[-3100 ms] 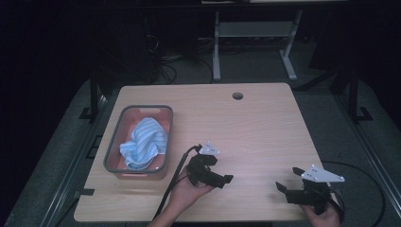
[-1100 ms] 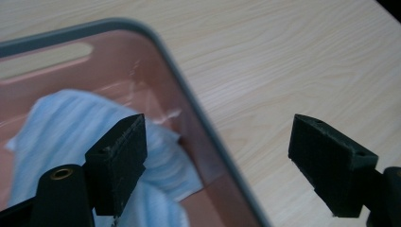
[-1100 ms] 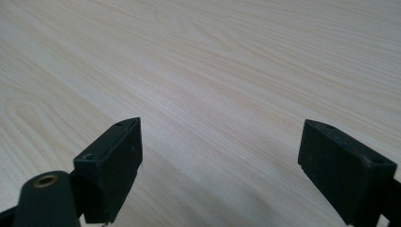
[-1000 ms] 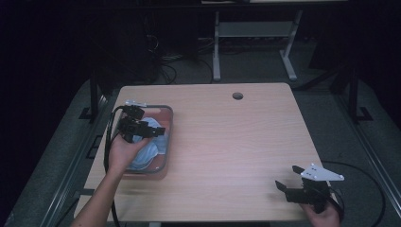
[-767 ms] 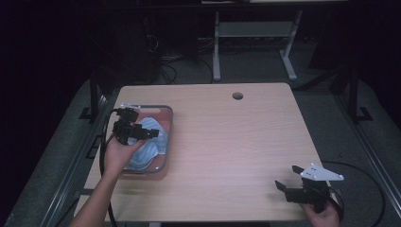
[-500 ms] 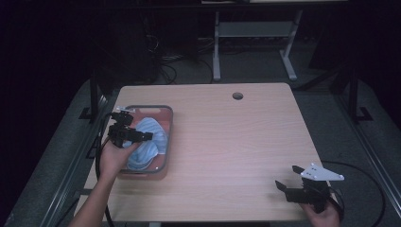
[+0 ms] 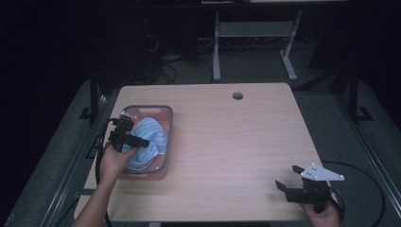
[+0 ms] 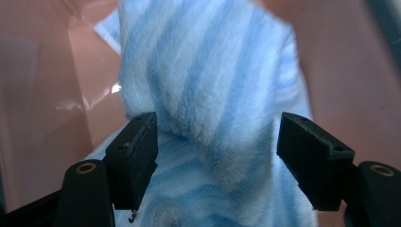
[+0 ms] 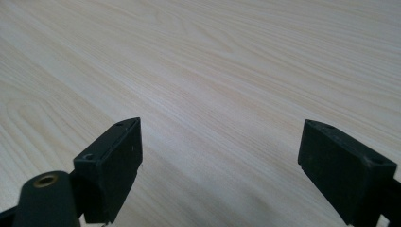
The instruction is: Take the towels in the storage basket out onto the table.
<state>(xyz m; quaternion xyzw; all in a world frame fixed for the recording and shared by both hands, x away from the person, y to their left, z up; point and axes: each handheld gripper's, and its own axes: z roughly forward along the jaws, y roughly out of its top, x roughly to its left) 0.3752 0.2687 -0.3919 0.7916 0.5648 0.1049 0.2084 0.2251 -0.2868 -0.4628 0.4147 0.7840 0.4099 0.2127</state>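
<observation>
Closing on striped blue towel [image 8: 208,94]: left gripper [image 8: 215,156] has dropped from above desk middle into pink tray [image 7: 163,118] near left edge, jaws just narrowing around raised fold, right pad not yet pressing. Grasp looks imminent. Right gripper [image 9: 217,165] rests wide open, empty, at near right corner of desk [image 7: 246,142].

Towel [image 7: 147,142] in tray [image 7: 163,111] — table's [image 7: 236,142] left side
</observation>
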